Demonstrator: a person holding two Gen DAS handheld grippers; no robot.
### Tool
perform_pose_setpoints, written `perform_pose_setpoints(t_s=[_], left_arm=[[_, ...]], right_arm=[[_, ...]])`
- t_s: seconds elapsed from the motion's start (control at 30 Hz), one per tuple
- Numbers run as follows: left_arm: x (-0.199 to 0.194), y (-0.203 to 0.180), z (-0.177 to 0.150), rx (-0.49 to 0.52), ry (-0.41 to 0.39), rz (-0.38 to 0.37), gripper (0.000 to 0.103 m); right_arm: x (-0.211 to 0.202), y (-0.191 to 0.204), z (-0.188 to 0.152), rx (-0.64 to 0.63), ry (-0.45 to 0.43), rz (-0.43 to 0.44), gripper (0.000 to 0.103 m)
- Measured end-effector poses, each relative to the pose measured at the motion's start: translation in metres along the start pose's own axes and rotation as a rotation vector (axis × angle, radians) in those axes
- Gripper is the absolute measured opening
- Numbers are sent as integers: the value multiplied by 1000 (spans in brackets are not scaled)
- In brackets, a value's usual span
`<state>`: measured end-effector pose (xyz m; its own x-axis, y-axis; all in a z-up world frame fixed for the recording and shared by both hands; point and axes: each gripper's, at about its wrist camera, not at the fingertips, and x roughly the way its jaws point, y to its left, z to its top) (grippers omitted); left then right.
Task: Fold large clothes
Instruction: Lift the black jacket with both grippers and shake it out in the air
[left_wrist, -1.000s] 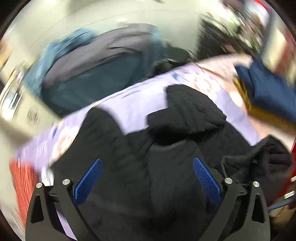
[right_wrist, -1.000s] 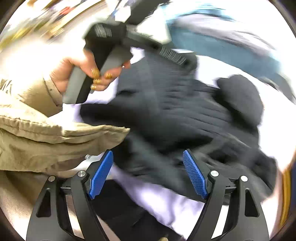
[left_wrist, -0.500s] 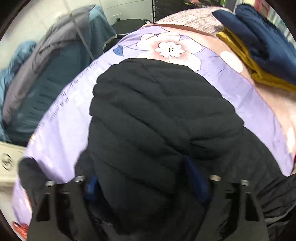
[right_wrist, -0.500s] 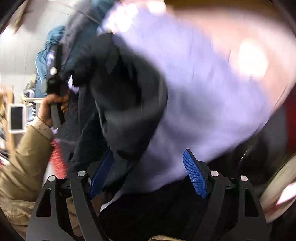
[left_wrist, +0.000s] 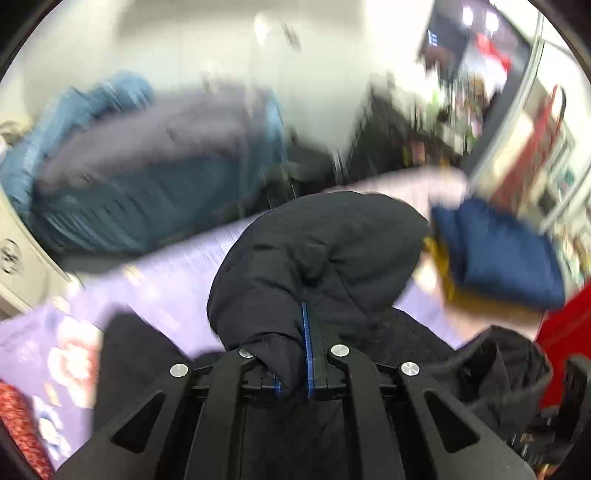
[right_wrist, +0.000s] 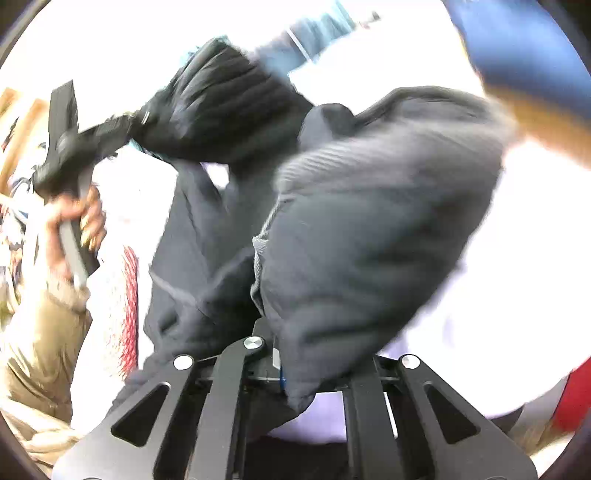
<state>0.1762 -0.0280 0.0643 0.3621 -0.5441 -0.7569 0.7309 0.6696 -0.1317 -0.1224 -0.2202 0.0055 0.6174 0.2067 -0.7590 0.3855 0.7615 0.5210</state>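
Observation:
A black quilted puffer jacket (left_wrist: 325, 254) lies over a lilac floral bedsheet (left_wrist: 155, 295). My left gripper (left_wrist: 301, 354) is shut on a fold of the jacket, which bulges up over its fingers. In the right wrist view my right gripper (right_wrist: 291, 362) is shut on another part of the jacket (right_wrist: 369, 229), which drapes over and hides its fingertips. The left gripper also shows in the right wrist view (right_wrist: 122, 125), held by a hand and clamped on a bunched jacket end (right_wrist: 221, 107). Both views are motion-blurred.
A folded navy and mustard garment (left_wrist: 495, 254) lies on the bed to the right. A pile of blue and grey clothing (left_wrist: 147, 166) hangs behind the bed. A red patterned item (left_wrist: 18, 424) sits at the lower left. Dark shelving (left_wrist: 399, 140) stands at the back.
Both grippers were open a second ago and have now shut on the jacket. The jacket has been lifted and bunched, and both cameras have swung upward.

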Motion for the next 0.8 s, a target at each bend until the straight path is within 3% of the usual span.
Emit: perform_pose_setpoints(t_s=[0.1,0.2,0.27,0.33,0.53,0.7,0.8], left_arm=[[-111,19,28,-42,-216,58,7],[-212,27,36,-85,-412,110,7],[-265,26,31,-109,-508,152,7],[-321,22,15,-163,-600,172,7],[-422,-16,-48,-206,-749,229,7],[-486,-63,-66,-146,-895,308,7],[-509,-59,-70,-153,-954,336,7]], right_arm=[[-56,45,42,-206,-220,-32,6],[-114,74,78,-419,-449,-57,6],[-145,82,86,-482,-535,-33,5],[-185,85,87,-501,-586,57,5],[-269,74,90,-506,-654,354,5],[-335,99,122,-554,-732,478,5],[-332,110,165,-555,-760,442,5]])
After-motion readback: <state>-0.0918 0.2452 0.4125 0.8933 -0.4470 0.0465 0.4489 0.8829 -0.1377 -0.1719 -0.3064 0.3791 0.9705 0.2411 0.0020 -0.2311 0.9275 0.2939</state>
